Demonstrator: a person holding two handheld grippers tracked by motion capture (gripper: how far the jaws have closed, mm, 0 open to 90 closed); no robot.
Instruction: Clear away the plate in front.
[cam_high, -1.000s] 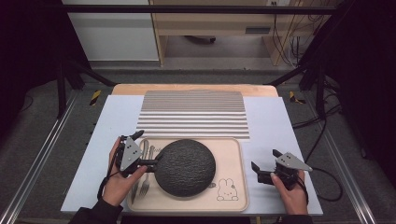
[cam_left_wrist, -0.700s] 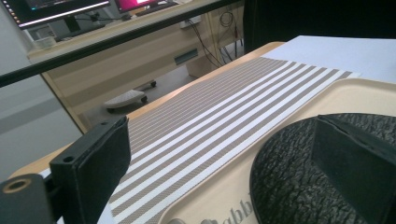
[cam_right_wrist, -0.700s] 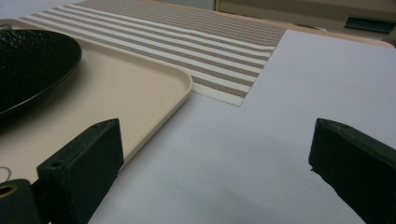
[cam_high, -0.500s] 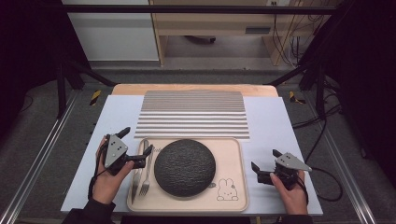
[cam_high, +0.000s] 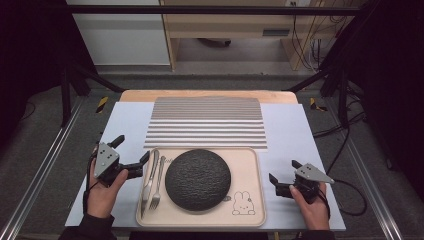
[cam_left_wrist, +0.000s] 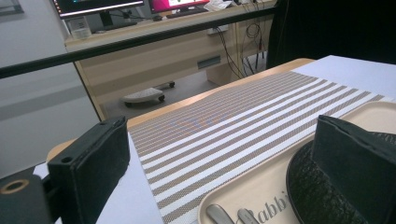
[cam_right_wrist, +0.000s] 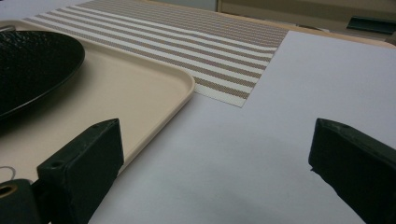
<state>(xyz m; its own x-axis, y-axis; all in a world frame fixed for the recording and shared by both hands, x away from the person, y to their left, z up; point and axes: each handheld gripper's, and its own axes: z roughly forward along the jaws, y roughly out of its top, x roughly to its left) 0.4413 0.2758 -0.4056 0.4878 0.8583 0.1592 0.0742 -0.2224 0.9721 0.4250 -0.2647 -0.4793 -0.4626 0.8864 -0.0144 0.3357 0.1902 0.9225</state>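
From the high view, a beige tray (cam_high: 250, 165) with a rabbit drawing sits at the near edge of the table, touching the striped placemat (cam_high: 206, 122) behind it. On the tray lies a dark textured plate (cam_high: 198, 178), upside down, with a knife (cam_high: 149, 180) and fork (cam_high: 157, 184) side by side at its left. The left gripper (cam_high: 132, 156) hovers just beside the tray's left rim, jaws spread and empty — one tip points at the knife. The right gripper (cam_high: 283, 178) rests on the white table cover right of the tray, apart from it.

In the left gripper view, the jaws stand wide apart with nothing between them; the plate (cam_left_wrist: 303, 182) shows behind the right jaw, and the cutlery handles (cam_left_wrist: 231, 215) lie on the tray below.

In the right gripper view, the jaws gape wide over bare white cover — the tray's corner (cam_right_wrist: 177, 88) and plate (cam_right_wrist: 32, 65) lie to the left.
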